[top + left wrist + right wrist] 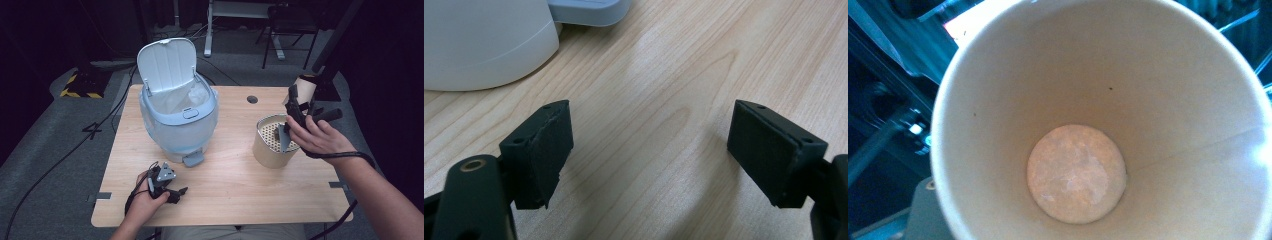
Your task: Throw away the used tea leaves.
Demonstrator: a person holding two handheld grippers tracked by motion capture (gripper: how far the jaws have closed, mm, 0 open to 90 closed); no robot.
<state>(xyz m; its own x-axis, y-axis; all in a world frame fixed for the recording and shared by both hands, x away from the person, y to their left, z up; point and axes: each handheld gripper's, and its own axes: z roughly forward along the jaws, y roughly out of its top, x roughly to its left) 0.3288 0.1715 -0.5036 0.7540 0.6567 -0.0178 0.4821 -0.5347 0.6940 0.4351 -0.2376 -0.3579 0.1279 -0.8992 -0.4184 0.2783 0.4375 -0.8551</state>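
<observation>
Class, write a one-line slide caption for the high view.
Right gripper lifts a paper cup above the perforated canister; left gripper rests open before the open-lidded bin.

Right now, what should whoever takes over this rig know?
Left gripper: open, resting on the table in front of the bin, holding nothing.
Right gripper: shut on an empty paper cup, held up above the table's right side, over the perforated tub.
Done: bin lid is up and the cup is lifted.
Left, probably: carry the cup over the bin and drop it in.
</observation>
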